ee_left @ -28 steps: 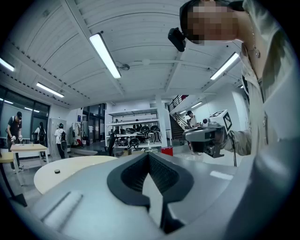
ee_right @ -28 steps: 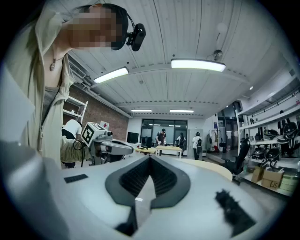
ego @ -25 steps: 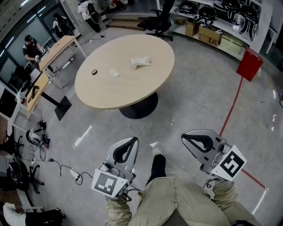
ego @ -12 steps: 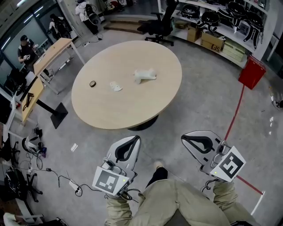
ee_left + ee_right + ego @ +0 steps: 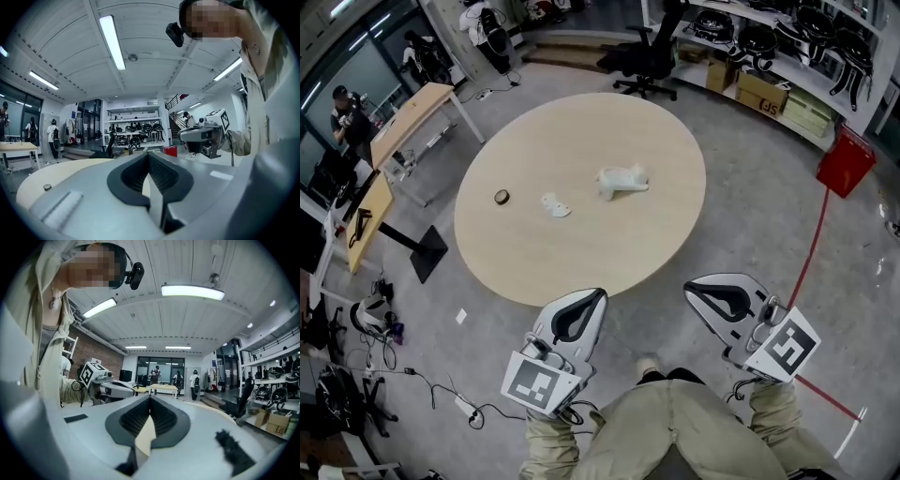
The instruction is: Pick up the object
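Bright ceiling tubes point(image 5: 112, 42), even light — fisheye-warped edges

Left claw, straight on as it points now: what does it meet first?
Probably the round table: the shut left claw sits at its near edge, aimed across the top. Depth is unclear, so it may skim just above the bare surface.
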